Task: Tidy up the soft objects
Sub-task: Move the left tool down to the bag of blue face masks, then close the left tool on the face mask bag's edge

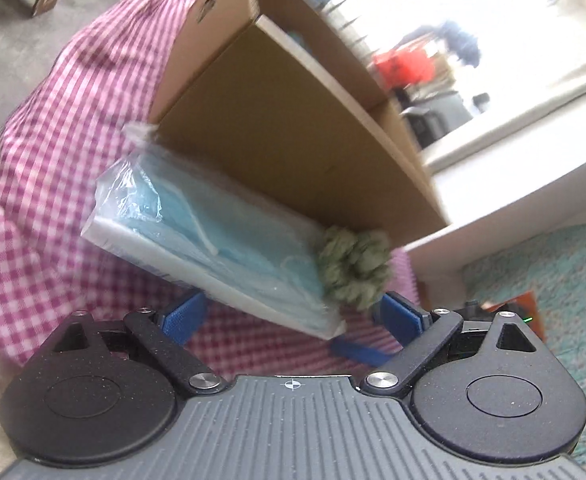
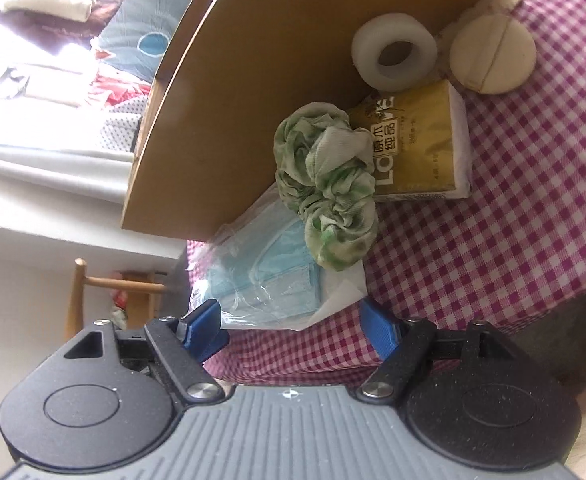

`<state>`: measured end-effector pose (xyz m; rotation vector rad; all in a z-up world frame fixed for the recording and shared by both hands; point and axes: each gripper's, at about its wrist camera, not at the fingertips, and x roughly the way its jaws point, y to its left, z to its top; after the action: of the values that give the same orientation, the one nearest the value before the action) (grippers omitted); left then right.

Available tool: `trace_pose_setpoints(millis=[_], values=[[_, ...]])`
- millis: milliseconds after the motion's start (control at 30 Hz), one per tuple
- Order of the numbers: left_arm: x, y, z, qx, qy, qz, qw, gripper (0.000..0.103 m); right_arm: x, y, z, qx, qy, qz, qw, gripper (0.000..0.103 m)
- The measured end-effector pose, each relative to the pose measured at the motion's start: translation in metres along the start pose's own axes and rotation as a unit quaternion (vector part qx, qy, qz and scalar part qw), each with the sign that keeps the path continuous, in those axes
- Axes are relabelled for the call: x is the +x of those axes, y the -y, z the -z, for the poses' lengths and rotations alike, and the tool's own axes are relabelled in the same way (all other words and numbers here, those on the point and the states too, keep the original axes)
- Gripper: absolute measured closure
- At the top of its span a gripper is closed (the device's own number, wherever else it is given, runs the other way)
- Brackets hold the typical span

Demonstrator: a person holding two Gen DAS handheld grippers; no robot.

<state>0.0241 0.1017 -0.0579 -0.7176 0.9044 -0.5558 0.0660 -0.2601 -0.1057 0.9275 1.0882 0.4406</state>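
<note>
Your left gripper [image 1: 291, 320] has its blue fingers [image 1: 183, 314] spread wide with nothing pinched; the near corner of the bagged pack of blue face masks [image 1: 213, 236] lies in the gap between them, untouched as far as the view shows. That pack rests on the pink gingham cloth [image 1: 53, 160] covering the bench, pushed against the side of the cardboard box [image 1: 293, 140], which rises toward 12 o'clock. A green scrunchie [image 1: 353, 272] sits at the pack's 3 o'clock end, against the box. Your right gripper [image 2: 293, 326] is likewise released, fingers [image 2: 203, 320] apart and the mask pack's plastic edge just ahead of them. From there the scrunchie lies at 12 o'clock, a gold tissue packet [image 2: 421, 144] at 1 o'clock beside it, and farther up a white tape roll [image 2: 393, 56] and a round cream powder puff [image 2: 493, 56].
</note>
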Motion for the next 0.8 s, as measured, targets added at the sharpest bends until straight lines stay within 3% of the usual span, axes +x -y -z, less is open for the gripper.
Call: trace_pose_setpoints(millis=[167,500,600,733,800], values=[[0.0,-0.002,-0.002,-0.011,0.014,0.029,0.9994,0.009,0.004,0.015,0.0,0.046,-0.005,-0.041,0.998,0.028],[0.036,-0.001,-0.004,-0.036,0.007,0.004,0.9993,0.021,0.005,0.031,-0.005,0.072,-0.009,-0.072,0.995,0.035],[0.045,-0.004,-0.006,-0.055,0.001,-0.015,0.9983,0.034,0.006,0.033,-0.006,0.074,-0.008,-0.077,0.994,0.036],[0.055,-0.006,-0.005,-0.07,-0.012,-0.049,0.9963,0.072,0.003,0.036,-0.005,0.072,-0.007,-0.08,0.994,0.036],[0.055,-0.006,-0.004,-0.074,-0.014,-0.055,0.9956,0.077,0.001,0.038,-0.005,0.07,-0.006,-0.079,0.994,0.036]])
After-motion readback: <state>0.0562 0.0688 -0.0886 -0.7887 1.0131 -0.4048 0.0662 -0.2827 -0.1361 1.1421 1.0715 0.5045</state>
